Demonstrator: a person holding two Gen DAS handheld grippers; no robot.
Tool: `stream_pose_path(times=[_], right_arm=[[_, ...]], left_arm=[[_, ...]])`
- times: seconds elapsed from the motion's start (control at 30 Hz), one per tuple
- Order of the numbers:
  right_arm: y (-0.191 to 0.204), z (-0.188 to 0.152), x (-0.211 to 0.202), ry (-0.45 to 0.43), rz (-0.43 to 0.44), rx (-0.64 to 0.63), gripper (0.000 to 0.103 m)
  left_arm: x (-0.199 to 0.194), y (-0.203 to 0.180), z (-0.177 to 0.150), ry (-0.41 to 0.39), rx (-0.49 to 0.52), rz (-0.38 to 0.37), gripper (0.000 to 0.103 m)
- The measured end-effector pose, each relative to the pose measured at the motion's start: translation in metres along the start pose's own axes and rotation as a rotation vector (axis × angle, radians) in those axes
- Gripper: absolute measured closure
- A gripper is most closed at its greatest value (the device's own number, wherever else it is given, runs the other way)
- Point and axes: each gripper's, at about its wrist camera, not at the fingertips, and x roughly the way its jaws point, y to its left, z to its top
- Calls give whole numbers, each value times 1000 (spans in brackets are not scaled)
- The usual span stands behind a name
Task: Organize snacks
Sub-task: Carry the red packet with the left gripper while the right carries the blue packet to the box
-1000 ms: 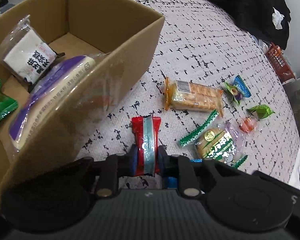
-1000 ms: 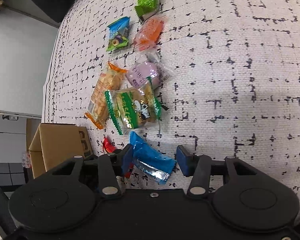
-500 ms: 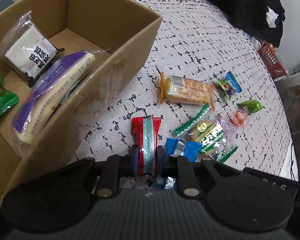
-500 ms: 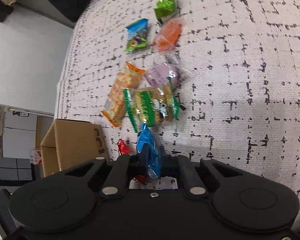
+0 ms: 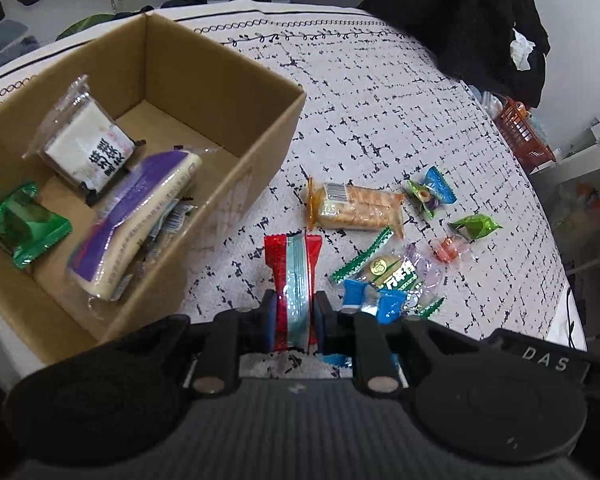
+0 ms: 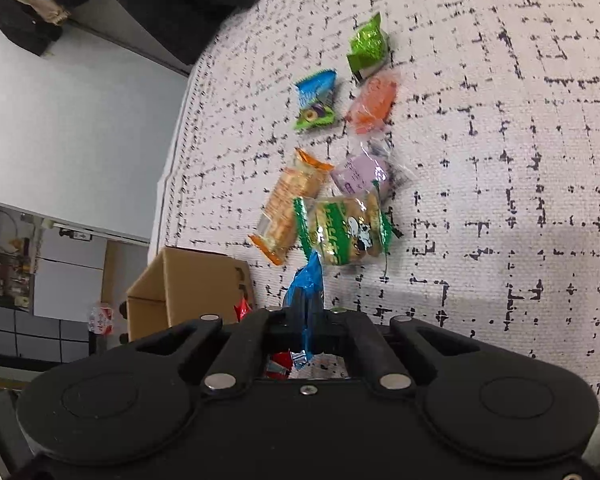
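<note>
Two snacks are already in your grip, one per hand. Your left gripper (image 5: 294, 314) has its jaws clamped on the red packet (image 5: 293, 276), which has a pale teal stripe down its middle. The packet's long axis runs straight forward, in line with the fingers, and its far end sticks out over the patterned cloth (image 5: 380, 112). Your right gripper (image 6: 306, 320) has its jaws closed on the blue packet (image 6: 305, 292), held edge-on and upright, its top pointing toward the loose pile.

The cardboard box (image 5: 260, 152) is open-topped and lies forward and to the left of the left jaws, its near corner just beside them. So the left hand is much the nearer of the two; from the right wrist view the box sits well off to the left, small and distant. Inside the box, a white packet (image 5: 88, 152) leans at the far left, a green packet (image 5: 24, 224) lies at the left edge, and a long purple packet (image 5: 136, 216) stretches diagonally toward the near wall. Open cardboard floor shows at the far right corner of the box, which looks like the freest place to drop into.

To the right of the left jaws the remaining snacks lie close together: a cracker pack (image 5: 356, 208), a green-edged biscuit pack (image 5: 388, 276), and small wrapped candies beyond. The box wall nearest you is the edge to clear, I judge, so the red packet would need to pass above that rim before release.
</note>
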Motion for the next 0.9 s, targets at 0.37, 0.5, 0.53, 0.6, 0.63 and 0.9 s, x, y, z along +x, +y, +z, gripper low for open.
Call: stream_pose_path(times=[0.37, 0.5, 0.53, 0.6, 0.63, 0.9], right_arm=[[12, 2, -19, -37, 93, -10, 103], [20, 1, -21, -43, 127, -22, 103], [22, 0, -22, -45, 133, -24, 103], [26, -1, -23, -47, 154, -29, 103], [29, -2, -24, -48, 165, -35, 103], [56, -8, -26, -52, 236, -76, 103]], left_arm=[[-41, 0, 11, -61, 22, -12, 85], [-57, 4, 19, -92, 14, -13, 85], [-62, 5, 21, -100, 13, -12, 85], [-69, 9, 24, -115, 14, -9, 85], [-72, 11, 25, -121, 13, -7, 85], [-91, 29, 35, -158, -3, 0, 85]])
